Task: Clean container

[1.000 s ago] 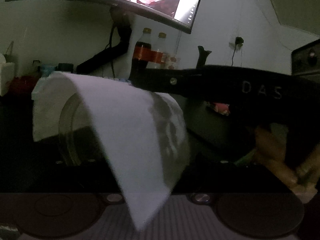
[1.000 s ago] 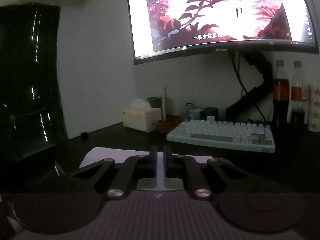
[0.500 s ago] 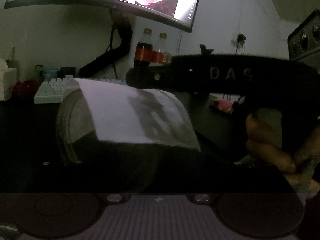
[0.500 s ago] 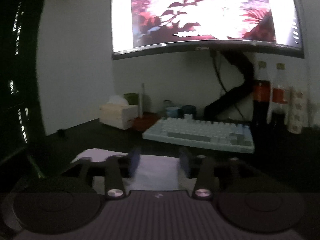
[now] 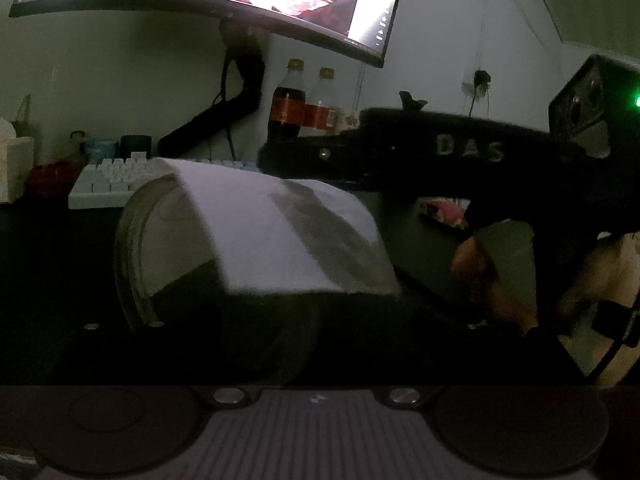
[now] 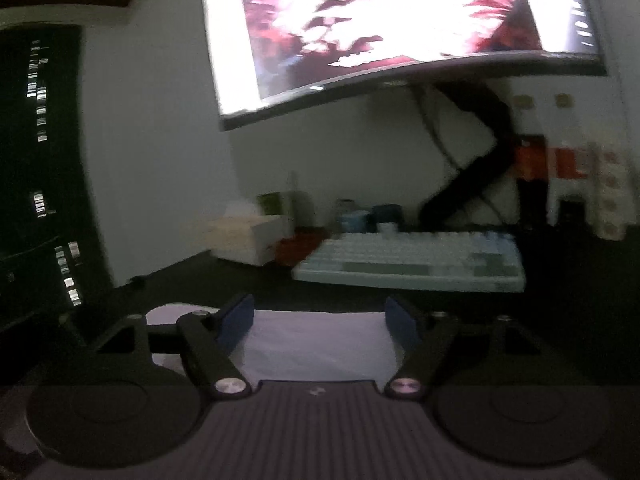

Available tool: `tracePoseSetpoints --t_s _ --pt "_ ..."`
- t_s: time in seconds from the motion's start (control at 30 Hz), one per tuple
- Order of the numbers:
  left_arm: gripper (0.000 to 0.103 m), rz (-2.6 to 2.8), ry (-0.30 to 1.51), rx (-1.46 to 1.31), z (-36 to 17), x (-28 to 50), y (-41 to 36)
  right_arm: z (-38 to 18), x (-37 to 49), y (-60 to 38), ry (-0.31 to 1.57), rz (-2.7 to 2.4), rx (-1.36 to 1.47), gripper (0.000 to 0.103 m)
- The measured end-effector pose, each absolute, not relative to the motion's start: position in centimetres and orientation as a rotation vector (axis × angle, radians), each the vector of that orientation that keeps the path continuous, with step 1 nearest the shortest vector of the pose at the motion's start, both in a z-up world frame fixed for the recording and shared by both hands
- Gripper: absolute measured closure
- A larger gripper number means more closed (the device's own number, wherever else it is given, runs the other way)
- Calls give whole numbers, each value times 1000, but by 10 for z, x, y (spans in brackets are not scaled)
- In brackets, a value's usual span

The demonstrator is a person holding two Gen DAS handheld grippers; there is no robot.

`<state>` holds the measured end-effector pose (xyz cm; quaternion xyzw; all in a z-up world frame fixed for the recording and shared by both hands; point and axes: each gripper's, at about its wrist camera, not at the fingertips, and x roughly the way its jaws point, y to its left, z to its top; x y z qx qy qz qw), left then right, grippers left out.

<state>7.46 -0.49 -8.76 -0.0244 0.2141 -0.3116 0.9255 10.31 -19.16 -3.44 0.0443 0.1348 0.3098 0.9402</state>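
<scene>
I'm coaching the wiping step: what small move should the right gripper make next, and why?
Probably draw the right gripper back: its jaws are opening, the blue pads clear of the white paper towel, which lies draped over the clear container.
</scene>
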Motion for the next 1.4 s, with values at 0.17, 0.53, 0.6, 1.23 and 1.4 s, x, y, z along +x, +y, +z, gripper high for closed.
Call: tracePoseSetpoints --t_s 0.17,0.53,0.6,1.23,1.4 --pt "0 -633 443 -57 -88 76 -2 -37 96 -182 238 634 25 5" --pt "0 -609 443 -75 -87 79 1 -37 120 -208 245 408 94 9" --pt "0 -614 441 -73 -87 79 1 -30 112 -211 194 422 126 9" --pt "0 -636 437 -39 -89 75 -5 -41 149 -200 348 614 171 28" --pt "0 -635 435 -34 -89 74 -6 -29 128 -202 192 587 140 36"
